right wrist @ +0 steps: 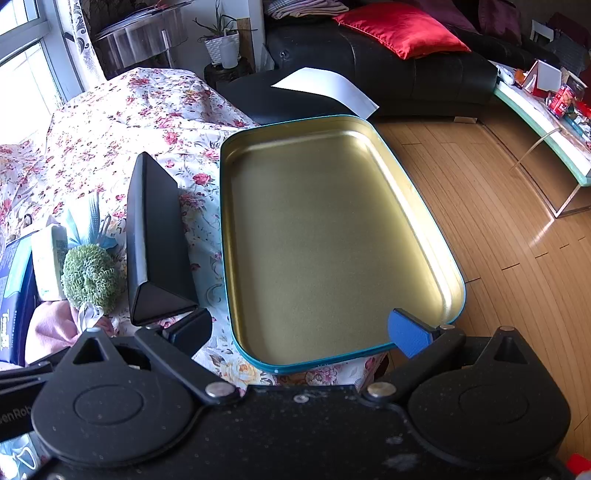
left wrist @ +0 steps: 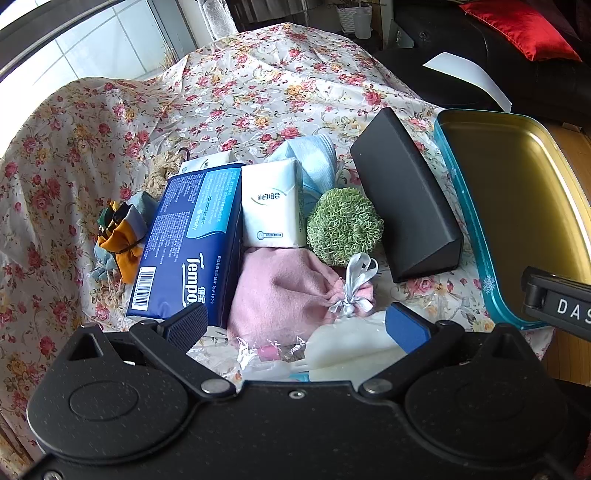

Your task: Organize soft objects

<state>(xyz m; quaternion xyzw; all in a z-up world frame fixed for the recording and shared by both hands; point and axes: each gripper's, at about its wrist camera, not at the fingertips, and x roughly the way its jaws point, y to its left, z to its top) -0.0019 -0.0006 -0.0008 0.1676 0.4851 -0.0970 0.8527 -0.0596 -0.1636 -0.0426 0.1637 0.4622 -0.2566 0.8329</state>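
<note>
Soft things lie together on the floral tablecloth [left wrist: 258,85]: a blue Tempo tissue pack [left wrist: 184,240], a white tissue pack [left wrist: 271,203], a green knitted ball [left wrist: 343,225], a pink pouch [left wrist: 280,291] tied with a silver ribbon, a light blue cloth [left wrist: 314,162] and an orange-and-green fabric bundle [left wrist: 120,236]. My left gripper [left wrist: 299,326] hangs open just before the pink pouch, with nothing between its fingers. To the right sits a gold tin tray with a teal rim [right wrist: 369,123], nothing in it. My right gripper [right wrist: 299,332] is open over the tray's near edge.
A black wedge-shaped box [right wrist: 155,236] stands between the soft pile and the tray. Clear plastic wrap and a white item [left wrist: 347,350] lie under the left gripper. Beyond the table are a black sofa with a red cushion [right wrist: 399,26], a wood floor [right wrist: 498,229] and a glass side table [right wrist: 539,122].
</note>
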